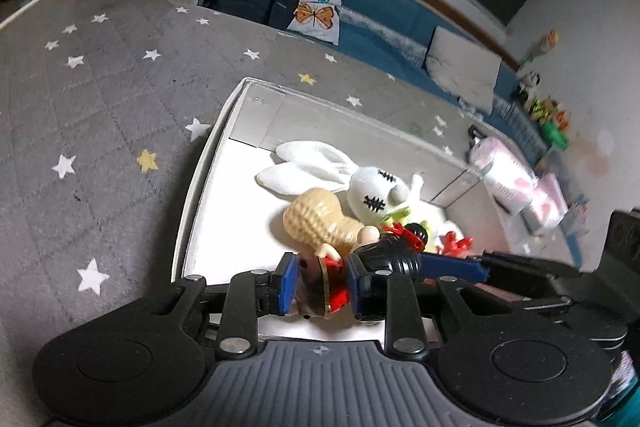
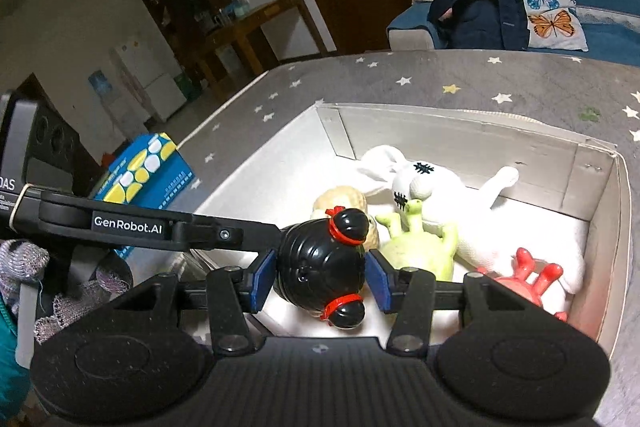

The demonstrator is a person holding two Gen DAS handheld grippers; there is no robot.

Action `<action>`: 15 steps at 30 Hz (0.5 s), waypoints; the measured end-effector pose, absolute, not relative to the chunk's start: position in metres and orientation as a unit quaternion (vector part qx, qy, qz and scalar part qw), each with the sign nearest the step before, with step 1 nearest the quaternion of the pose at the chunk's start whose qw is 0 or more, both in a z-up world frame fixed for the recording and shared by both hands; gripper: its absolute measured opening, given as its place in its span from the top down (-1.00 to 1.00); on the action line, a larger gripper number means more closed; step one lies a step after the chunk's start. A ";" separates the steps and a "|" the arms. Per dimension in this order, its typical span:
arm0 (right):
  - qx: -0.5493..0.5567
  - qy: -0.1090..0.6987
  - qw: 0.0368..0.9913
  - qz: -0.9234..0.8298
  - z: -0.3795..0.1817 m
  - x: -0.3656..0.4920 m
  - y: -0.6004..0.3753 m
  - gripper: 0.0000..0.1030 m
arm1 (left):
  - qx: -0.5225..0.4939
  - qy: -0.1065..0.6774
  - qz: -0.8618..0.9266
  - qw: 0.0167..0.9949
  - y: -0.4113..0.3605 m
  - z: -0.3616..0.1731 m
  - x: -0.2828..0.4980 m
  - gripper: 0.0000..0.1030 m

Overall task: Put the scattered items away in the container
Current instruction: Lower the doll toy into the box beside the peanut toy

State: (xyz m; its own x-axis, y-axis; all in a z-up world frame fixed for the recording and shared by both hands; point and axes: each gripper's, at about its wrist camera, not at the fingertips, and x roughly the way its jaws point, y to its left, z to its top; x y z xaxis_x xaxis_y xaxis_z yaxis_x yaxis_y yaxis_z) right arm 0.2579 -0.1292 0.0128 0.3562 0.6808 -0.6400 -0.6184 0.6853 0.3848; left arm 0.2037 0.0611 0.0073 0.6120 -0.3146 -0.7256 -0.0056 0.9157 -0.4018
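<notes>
With a rabbit point(image 2: 440, 195), peanut point(image 1: 316, 219), green toy point(image 2: 416, 247) and red toy point(image 2: 528, 279) already in the box point(image 2: 596, 167), the doll point(image 2: 324, 267) was held over it, gripped by both the left gripper point(image 1: 320, 287) and the right gripper point(image 2: 320, 275)

Doll's body point(image 1: 320, 283) mostly hidden between the left tongs point(image 1: 322, 285); shelf clutter point(image 1: 548, 115) at right too blurred to identify.

I count one white box point(image 2: 600, 187) and five toys: one white rabbit plush point(image 2: 432, 187), one peanut toy point(image 1: 316, 223), one green figure point(image 2: 416, 247), one red figure point(image 2: 528, 275), one black-haired doll point(image 2: 324, 267). Two grippers on that doll.
</notes>
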 end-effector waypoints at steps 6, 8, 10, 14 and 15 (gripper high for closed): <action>-0.003 0.417 0.819 0.394 0.011 0.261 -0.122 0.13 | -0.160 0.437 -0.088 0.880 0.054 0.006 0.206 0.46; -0.011 0.421 0.817 0.395 0.010 0.263 -0.121 0.15 | -0.159 0.438 -0.089 0.880 0.053 0.006 0.206 0.46; -0.016 0.422 0.816 0.394 0.010 0.264 -0.120 0.15 | -0.160 0.438 -0.090 0.880 0.054 0.005 0.206 0.46; -0.028 0.418 0.818 0.394 0.011 0.261 -0.117 0.15 | -0.156 0.437 -0.089 0.881 0.055 0.006 0.204 0.44; -0.029 0.418 0.818 0.394 0.011 0.261 -0.117 0.14 | -0.156 0.435 -0.088 0.882 0.056 0.006 0.204 0.44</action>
State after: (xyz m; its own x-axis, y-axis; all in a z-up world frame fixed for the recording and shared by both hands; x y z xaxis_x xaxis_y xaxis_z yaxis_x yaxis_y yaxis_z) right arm 0.2608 -0.1167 0.0106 0.3390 0.6204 -0.7072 -0.6695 0.6872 0.2819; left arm 0.2037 0.0560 0.0060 0.6052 -0.2914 -0.7408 0.0199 0.9358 -0.3519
